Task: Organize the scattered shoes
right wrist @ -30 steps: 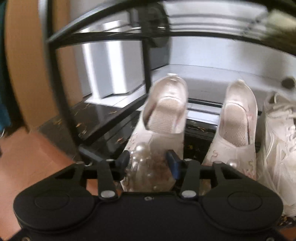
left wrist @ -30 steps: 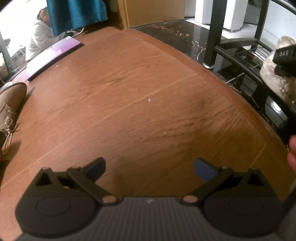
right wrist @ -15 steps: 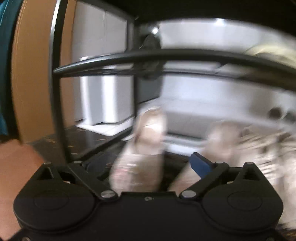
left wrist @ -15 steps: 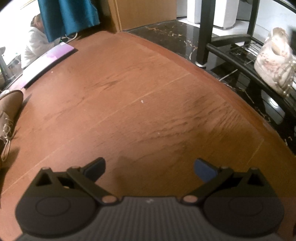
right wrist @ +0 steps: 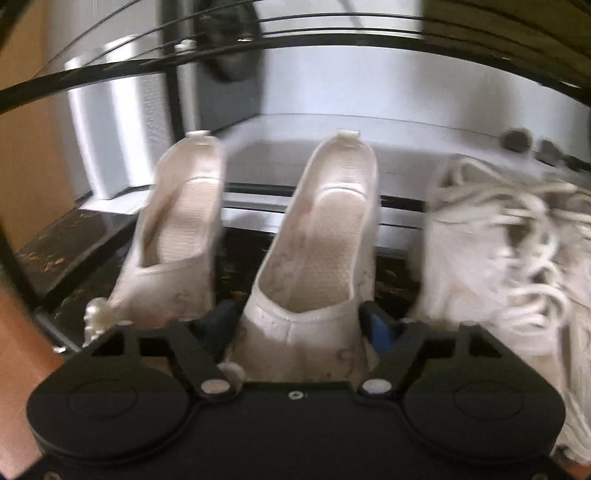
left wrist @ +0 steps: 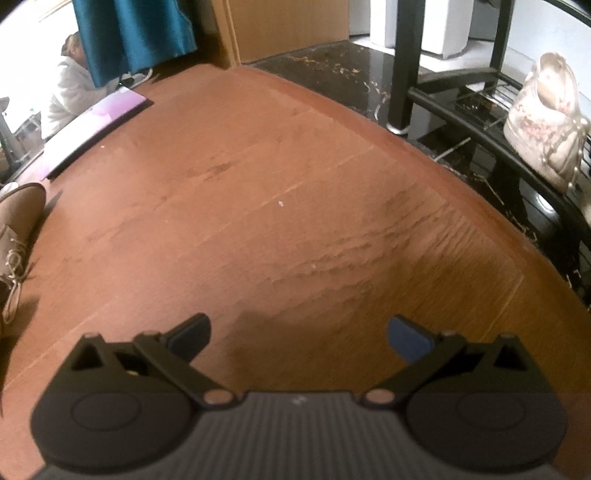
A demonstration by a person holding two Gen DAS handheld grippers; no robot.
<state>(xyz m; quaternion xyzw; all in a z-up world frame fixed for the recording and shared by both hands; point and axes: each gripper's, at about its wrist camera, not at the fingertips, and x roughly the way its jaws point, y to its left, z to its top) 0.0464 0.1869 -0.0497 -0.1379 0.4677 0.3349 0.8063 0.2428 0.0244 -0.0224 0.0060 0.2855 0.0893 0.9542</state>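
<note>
In the right wrist view two white slip-on shoes stand side by side on the black rack's lower shelf, the left one [right wrist: 177,236] and the right one [right wrist: 314,258]. My right gripper [right wrist: 299,321] is open, its fingers on either side of the right shoe's toe end; I cannot tell whether they touch it. A white laced sneaker [right wrist: 498,266] sits to the right. In the left wrist view my left gripper [left wrist: 299,336] is open and empty above the wooden floor. A tan lace-up shoe [left wrist: 16,229] lies at the far left. A white shoe with pearls [left wrist: 543,122] rests on the rack.
The black metal shoe rack [left wrist: 402,62] stands at the right on dark marble floor [left wrist: 332,70]. A flat purple board [left wrist: 92,129] lies on the wooden floor [left wrist: 258,206] at the back left. A teal curtain [left wrist: 136,33] hangs behind. An upper shelf bar [right wrist: 332,40] crosses above the shoes.
My right gripper opened off the left white shoe and shifted right, so it now straddles the right white shoe. The left gripper's view shifted slightly; it stays open.
</note>
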